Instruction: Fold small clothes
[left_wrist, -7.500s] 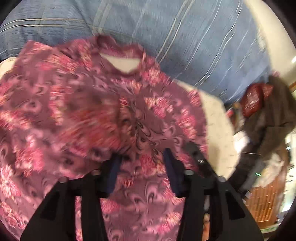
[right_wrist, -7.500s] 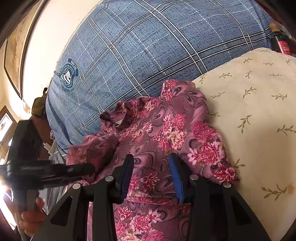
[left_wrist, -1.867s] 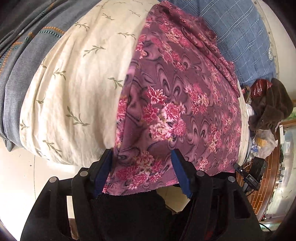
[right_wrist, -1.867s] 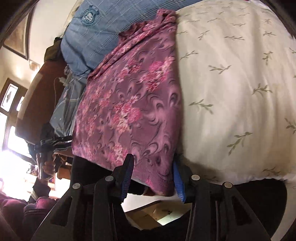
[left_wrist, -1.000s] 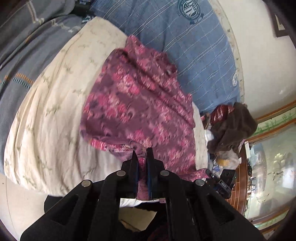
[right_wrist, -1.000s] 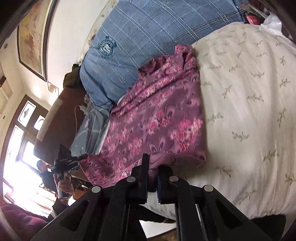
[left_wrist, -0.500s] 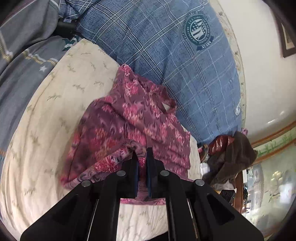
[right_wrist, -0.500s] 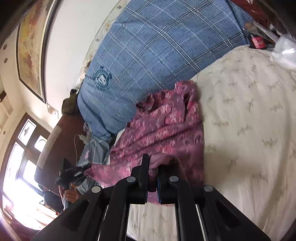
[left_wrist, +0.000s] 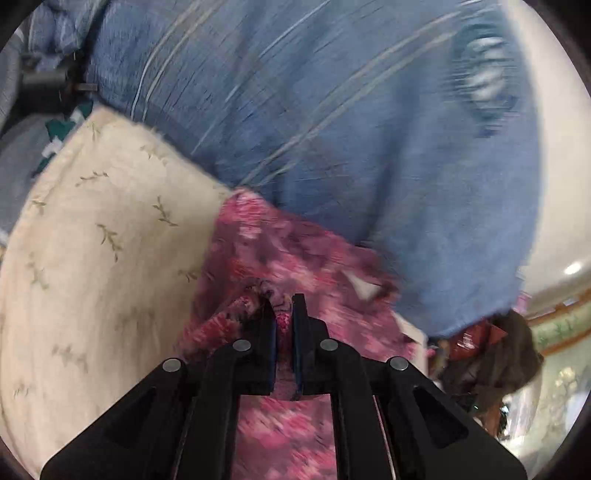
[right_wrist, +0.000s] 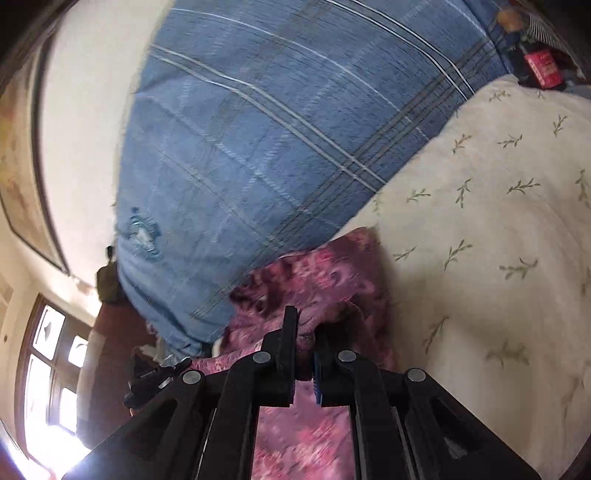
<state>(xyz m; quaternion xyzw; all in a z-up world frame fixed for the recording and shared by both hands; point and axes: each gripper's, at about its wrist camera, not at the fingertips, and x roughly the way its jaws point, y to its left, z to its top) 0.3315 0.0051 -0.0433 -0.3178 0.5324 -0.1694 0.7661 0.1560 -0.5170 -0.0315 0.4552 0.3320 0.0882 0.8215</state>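
Filling the space ahead of both tools was a big blue plaid pillow (left_wrist: 332, 129), which stood up behind everything else, its round badge off to the upper right of the left tool and to the far left of the right tool. Below it spread the cream quilt (left_wrist: 92, 258) with small leaf sprigs, lying to the left of the left tool and to the right of the right tool (right_wrist: 498, 221). On that quilt, against the foot of the pillow, lay the purple flowered shirt (left_wrist: 295, 266), bunched and doubled over itself right in front of the fingertips and running back beneath both tools; in the right wrist view it (right_wrist: 325, 273) sat just ahead and slightly left of the quilt's open stretch.

The left tool (left_wrist: 283, 314) was closed down to a narrow slit, with a fold of the shirt pinched between its fingers. The right tool (right_wrist: 304, 332) was closed likewise, gripping another gathered edge of the same shirt. Beyond the right tool's left side, low down, a dark gadget (right_wrist: 155, 373) showed near a bright window (right_wrist: 51, 369). Both views were smeared by motion blur, so the finer pattern could not be made out.
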